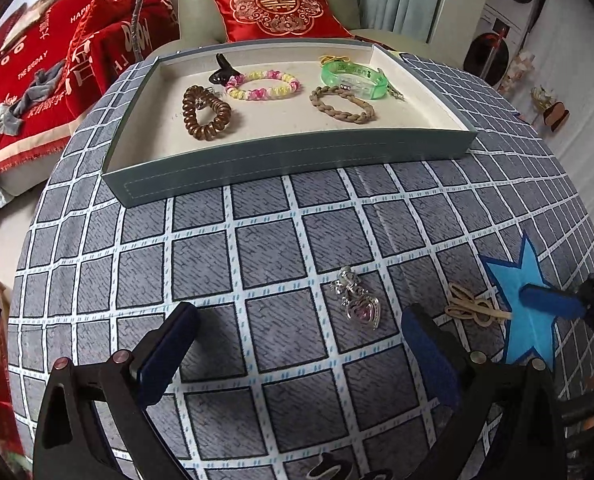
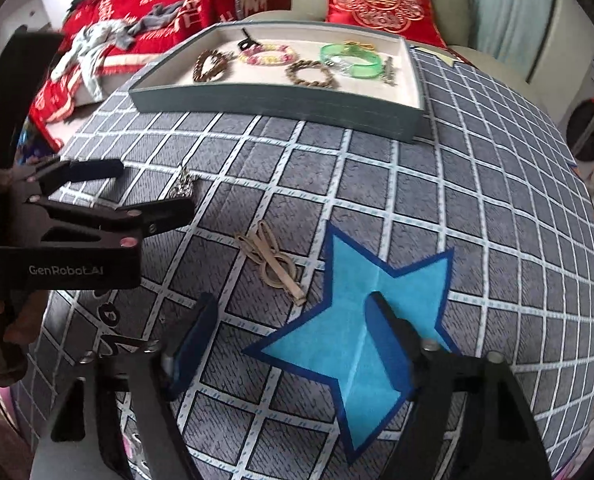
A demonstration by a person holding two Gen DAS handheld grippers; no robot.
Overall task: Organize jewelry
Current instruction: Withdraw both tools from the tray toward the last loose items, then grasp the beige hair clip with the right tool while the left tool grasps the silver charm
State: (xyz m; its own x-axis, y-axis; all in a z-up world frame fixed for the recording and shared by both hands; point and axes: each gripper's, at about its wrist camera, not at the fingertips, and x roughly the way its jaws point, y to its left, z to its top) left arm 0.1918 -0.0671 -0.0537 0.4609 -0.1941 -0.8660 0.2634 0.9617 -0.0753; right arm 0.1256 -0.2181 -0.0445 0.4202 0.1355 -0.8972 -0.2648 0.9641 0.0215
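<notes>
While five pieces already lie in the tray [image 1: 289, 160], two are left on the desk [image 1: 257, 248] on the near side of it: a silver pendant [image 1: 357, 298] and a tan clip [image 1: 475, 306]. Seen from the tray, the pendant lies toward the left gripper [image 1: 297, 344], just ahead of its tips and nearer the right-hand one, long axis running roughly away from the tray. Its jaws stand apart with nothing between them. The clip lies beside the pendant, just ahead of the right gripper [image 2: 293, 336] and off toward its left finger, long axis slanting across the gap. Those jaws are also apart and hold nothing; one finger sits over the blue star [image 2: 377, 280]. Each hand looks nearer its own piece. Nothing stands between either piece and the tray, though the two grippers are close together, so they could crowd each other
</notes>
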